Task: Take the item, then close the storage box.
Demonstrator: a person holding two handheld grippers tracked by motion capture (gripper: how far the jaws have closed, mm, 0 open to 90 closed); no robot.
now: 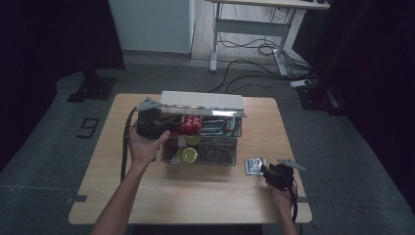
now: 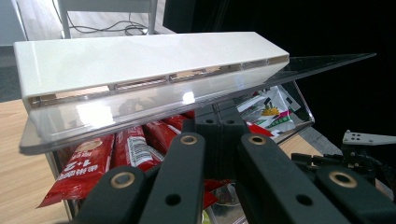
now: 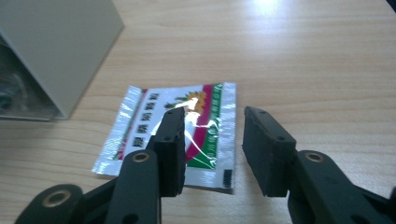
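A clear storage box [image 1: 218, 159] stands mid-table with its white-backed clear lid [image 1: 201, 100] tilted up. Inside lie red snack packets [image 2: 93, 163], green and white sachets [image 2: 268, 116] and a round yellow-green item [image 1: 189, 154]. My left gripper [image 1: 159, 125] is at the box's left end. Its jaws are shut, and the gripper [image 2: 217, 126] has its tips just under the lid's [image 2: 140, 60] clear front edge. Whether they pinch the lid I cannot tell. A flat silver sachet [image 3: 140, 126] with red and green print lies on the table right of the box [image 3: 56, 51]. My right gripper [image 3: 212, 135] hovers open over its near edge, with the sachet [image 1: 253, 165] just left of the gripper [image 1: 266, 171].
The wooden table [image 1: 195, 196] has bare surface in front of the box and to its left. Its right edge is close to my right hand. Behind the table stands a white desk frame [image 1: 254, 29] with cables on the grey floor.
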